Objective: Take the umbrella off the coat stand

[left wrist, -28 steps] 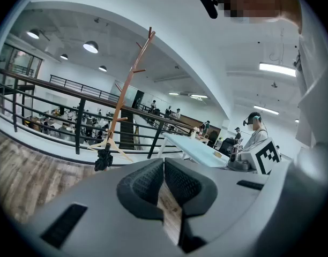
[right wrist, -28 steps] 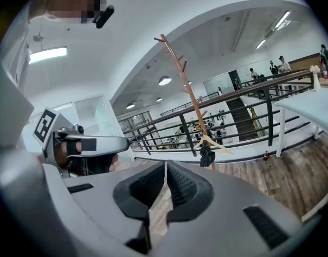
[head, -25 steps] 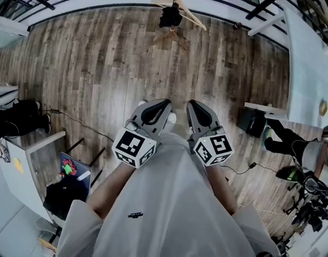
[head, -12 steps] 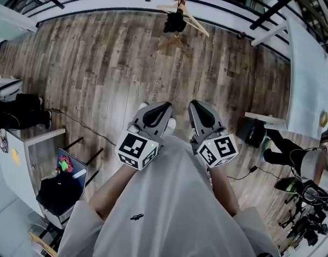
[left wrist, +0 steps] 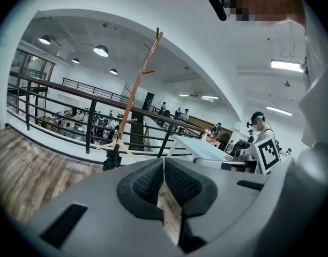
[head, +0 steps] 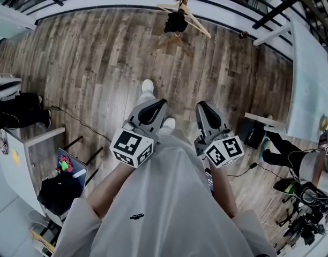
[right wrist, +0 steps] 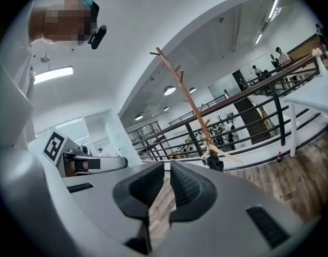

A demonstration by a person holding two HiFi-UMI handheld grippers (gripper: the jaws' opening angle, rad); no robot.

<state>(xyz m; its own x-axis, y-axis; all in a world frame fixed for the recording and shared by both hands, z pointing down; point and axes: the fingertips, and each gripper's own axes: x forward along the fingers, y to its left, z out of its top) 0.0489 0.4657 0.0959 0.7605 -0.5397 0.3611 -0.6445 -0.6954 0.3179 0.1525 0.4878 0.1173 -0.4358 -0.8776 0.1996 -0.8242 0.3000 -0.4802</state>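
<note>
Count on inspection: one coat stand (head: 181,4), one umbrella (head: 176,21) hung on it. Two grippers, left gripper (head: 156,107) and right gripper (head: 206,110). Two white shoes (head: 148,86) on floor.

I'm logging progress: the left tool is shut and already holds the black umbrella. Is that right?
Not quite. The left tool is shut, but it holds nothing: its jaws meet with nothing between them. The black umbrella hangs low on the coat stand, well ahead of the tool. The left gripper view shows this.
</note>
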